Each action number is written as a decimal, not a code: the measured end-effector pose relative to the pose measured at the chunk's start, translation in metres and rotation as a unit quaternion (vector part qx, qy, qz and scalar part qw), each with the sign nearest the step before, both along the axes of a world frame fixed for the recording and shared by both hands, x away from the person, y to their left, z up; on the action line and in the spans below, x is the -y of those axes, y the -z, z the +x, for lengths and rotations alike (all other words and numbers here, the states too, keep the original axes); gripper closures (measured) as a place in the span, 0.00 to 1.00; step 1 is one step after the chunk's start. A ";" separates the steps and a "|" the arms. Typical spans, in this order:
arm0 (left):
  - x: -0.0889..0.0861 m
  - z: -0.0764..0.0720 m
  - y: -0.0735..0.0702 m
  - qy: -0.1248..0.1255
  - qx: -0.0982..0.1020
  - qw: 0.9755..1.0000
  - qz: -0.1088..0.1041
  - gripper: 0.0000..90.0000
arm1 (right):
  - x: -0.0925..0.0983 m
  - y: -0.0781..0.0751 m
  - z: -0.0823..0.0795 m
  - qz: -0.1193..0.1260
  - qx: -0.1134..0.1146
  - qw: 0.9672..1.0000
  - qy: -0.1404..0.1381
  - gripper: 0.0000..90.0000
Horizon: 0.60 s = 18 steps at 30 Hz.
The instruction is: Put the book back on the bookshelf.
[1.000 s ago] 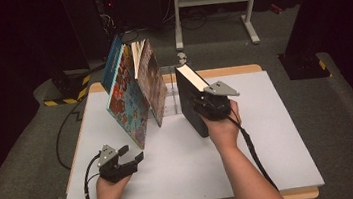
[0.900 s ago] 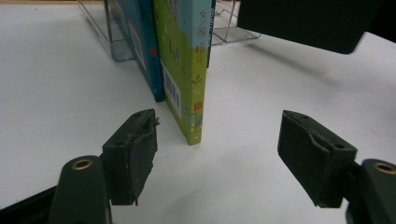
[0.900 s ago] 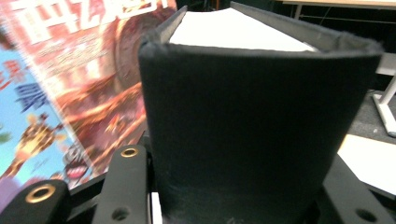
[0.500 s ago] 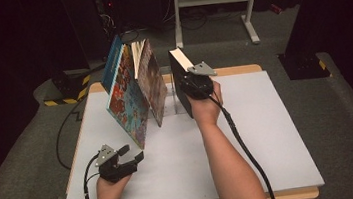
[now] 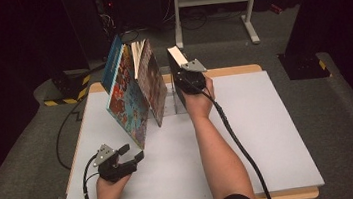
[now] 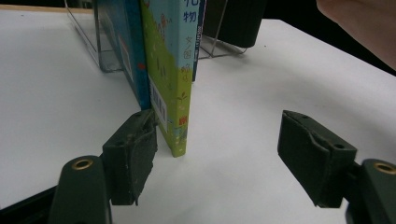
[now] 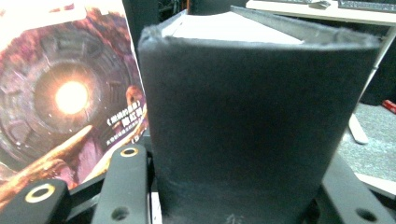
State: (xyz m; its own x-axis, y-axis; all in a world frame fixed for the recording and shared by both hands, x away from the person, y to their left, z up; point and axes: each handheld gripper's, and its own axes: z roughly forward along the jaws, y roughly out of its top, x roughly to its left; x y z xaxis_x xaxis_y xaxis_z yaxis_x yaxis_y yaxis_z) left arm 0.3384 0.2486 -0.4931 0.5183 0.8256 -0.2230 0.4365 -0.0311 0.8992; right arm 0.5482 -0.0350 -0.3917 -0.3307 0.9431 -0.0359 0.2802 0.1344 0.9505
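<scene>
Black-covered book stands clamped by its spine between the right gripper's fingers beside the wire bookend, apparently yet to be shelved, while the left gripper waits open, one finger against the leaning picture books.

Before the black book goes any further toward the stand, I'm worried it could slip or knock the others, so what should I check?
1. Right hand-held gripper clamped on the black book: ok, the book sits between its jaws.
2. Book upright: ok.
3. Gap to the leaning books: ok, a space shows beside the black book.
4. Wire stand unblocked: cannot tell, mostly hidden.
5. Left hand-held gripper out of the way: not ok, jaws open with one pad against the green book.
6. Cable free: ok, it trails along the forearm.
</scene>
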 end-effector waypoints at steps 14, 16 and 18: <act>0.005 0.000 0.003 0.007 -0.004 1.000 0.017 0.32 | 0.012 0.005 -0.017 0.020 -0.038 0.999 -0.020 0.51; 0.006 -0.001 0.003 0.006 -0.005 1.000 0.018 0.32 | 0.014 0.006 -0.022 0.022 -0.039 0.999 -0.024 0.50; 0.005 -0.001 0.003 0.004 -0.004 1.000 0.020 0.32 | 0.023 0.008 -0.038 0.029 -0.038 0.998 -0.035 0.52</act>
